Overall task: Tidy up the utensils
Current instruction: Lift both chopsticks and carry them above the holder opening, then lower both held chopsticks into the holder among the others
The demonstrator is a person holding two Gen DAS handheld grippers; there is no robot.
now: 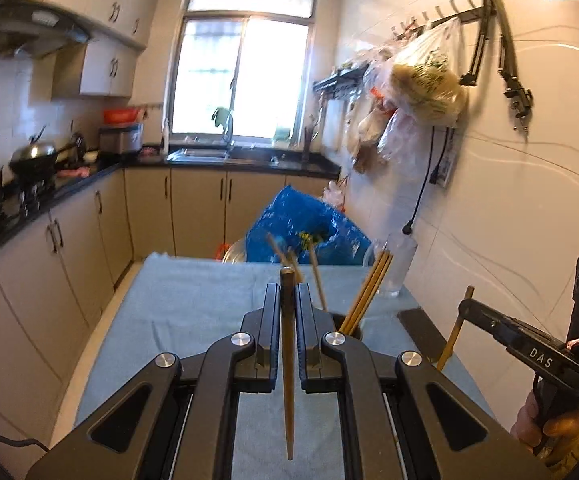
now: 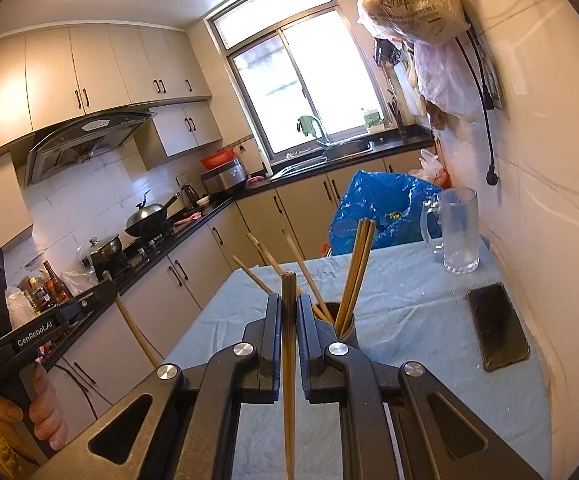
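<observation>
One brown wooden chopstick is clamped upright in the left tool, another in the right tool, evidently for dropping into the dark cylindrical holder on the cloth-covered counter.

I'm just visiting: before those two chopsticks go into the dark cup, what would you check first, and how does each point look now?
1. Left gripper shut on its chopstick: ok.
2. Right gripper shut on its chopstick: ok.
3. Cup upright on the blue cloth: ok.
4. Room in the cup among the chopsticks already standing there: cannot tell, the jaws hide most of the mouth.
5. Phone and glass mug apart from the cup: ok.
6. Held chopsticks' tips aimed at the cup: not ok, both point back toward the cameras.
</observation>
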